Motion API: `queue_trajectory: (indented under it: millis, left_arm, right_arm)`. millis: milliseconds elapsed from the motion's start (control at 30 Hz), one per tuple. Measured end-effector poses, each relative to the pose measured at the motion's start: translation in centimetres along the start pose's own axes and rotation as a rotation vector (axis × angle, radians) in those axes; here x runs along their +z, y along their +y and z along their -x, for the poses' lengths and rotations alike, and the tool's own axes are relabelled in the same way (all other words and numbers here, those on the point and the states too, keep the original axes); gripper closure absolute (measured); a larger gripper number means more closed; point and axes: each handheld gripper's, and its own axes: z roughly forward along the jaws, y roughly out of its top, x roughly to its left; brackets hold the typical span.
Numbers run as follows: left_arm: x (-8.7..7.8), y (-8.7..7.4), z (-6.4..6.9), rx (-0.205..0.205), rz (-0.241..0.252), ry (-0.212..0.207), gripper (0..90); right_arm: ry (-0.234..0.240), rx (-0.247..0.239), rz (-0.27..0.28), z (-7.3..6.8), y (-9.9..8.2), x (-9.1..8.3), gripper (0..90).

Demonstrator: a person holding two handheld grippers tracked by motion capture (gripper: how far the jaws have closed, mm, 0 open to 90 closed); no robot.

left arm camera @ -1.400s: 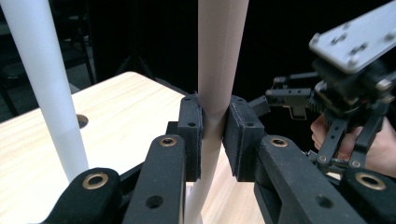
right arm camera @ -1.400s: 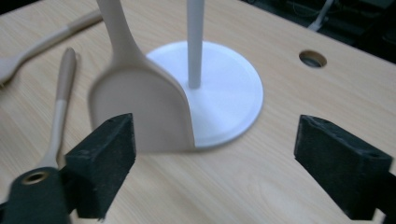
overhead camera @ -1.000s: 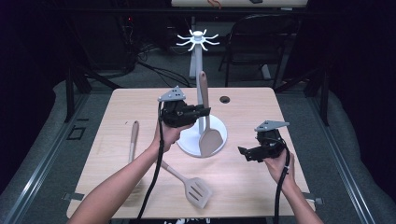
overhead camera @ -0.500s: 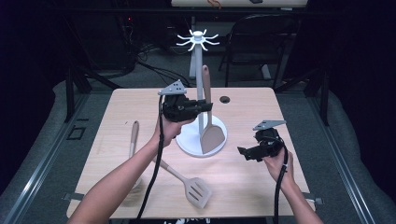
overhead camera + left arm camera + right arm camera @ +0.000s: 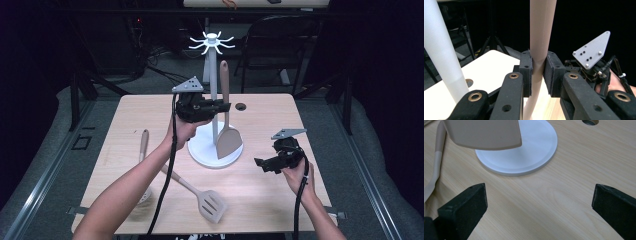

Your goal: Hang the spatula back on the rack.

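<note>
I count three beige utensils. My left gripper [image 5: 220, 106] is clamped on the handle of the beige solid-bladed plastic turner [image 5: 227, 120], holding it upright with its blade hanging just over the round base of the one white utensil stand [image 5: 212, 100], whose post rises right beside it. The beige slotted spatula [image 5: 197, 192] and a beige long-handled spoon [image 5: 144, 150] lie flat on the light wooden table [image 5: 280, 120]. My right gripper [image 5: 261, 164] hovers near the stand's base, jaws wide apart, gripping nothing.
</note>
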Motion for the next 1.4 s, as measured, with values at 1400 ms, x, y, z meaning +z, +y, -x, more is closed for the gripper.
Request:
queue_trajectory:
  millis: [1400]
  left_arm:
    - [-0.1, 1.6, -1.8, -0.045, -0.003, -0.023, 77.7]
  right_arm:
    - [-0.018, -0.026, -0.044, -0.2, -0.1, 0.1, 0.0]
